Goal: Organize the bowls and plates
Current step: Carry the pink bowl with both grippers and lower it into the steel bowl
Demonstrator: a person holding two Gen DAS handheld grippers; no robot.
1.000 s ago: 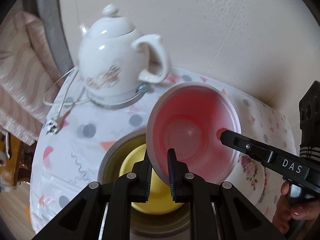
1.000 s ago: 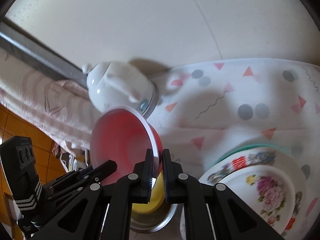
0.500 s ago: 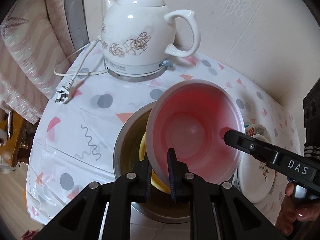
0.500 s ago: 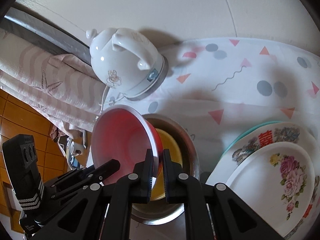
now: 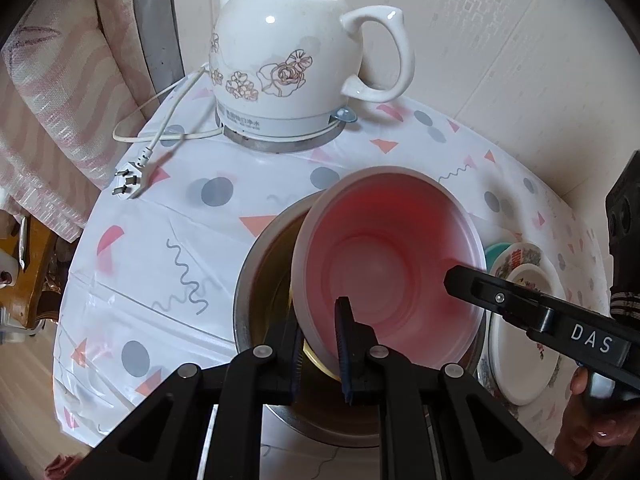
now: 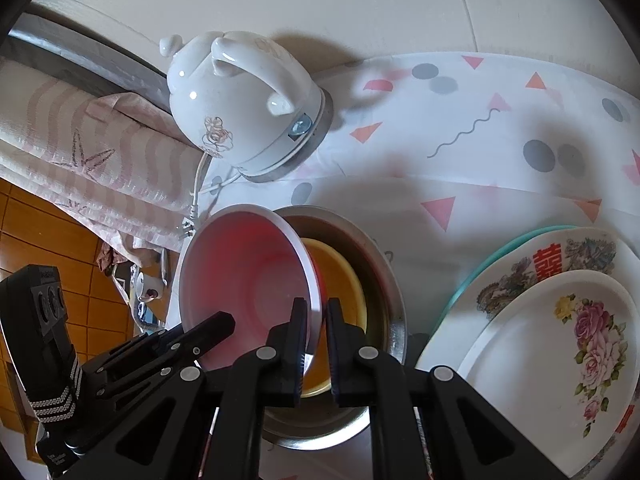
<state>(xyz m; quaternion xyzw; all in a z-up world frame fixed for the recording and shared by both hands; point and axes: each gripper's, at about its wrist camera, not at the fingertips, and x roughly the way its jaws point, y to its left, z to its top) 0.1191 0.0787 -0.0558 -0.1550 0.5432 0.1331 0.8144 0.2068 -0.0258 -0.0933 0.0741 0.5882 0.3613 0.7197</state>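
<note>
Hanging tilted above the yellow bowl [image 6: 340, 276] nested in the steel bowl [image 5: 256, 280]: red bowl [image 5: 384, 272], rim pinched by left gripper [image 5: 320, 356] and right gripper [image 6: 316, 344], table's near edge.

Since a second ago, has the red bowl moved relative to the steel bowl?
Yes. The red bowl, pinched by both grippers, has come down toward the steel bowl and now overlaps its opening and the yellow bowl inside.
</note>
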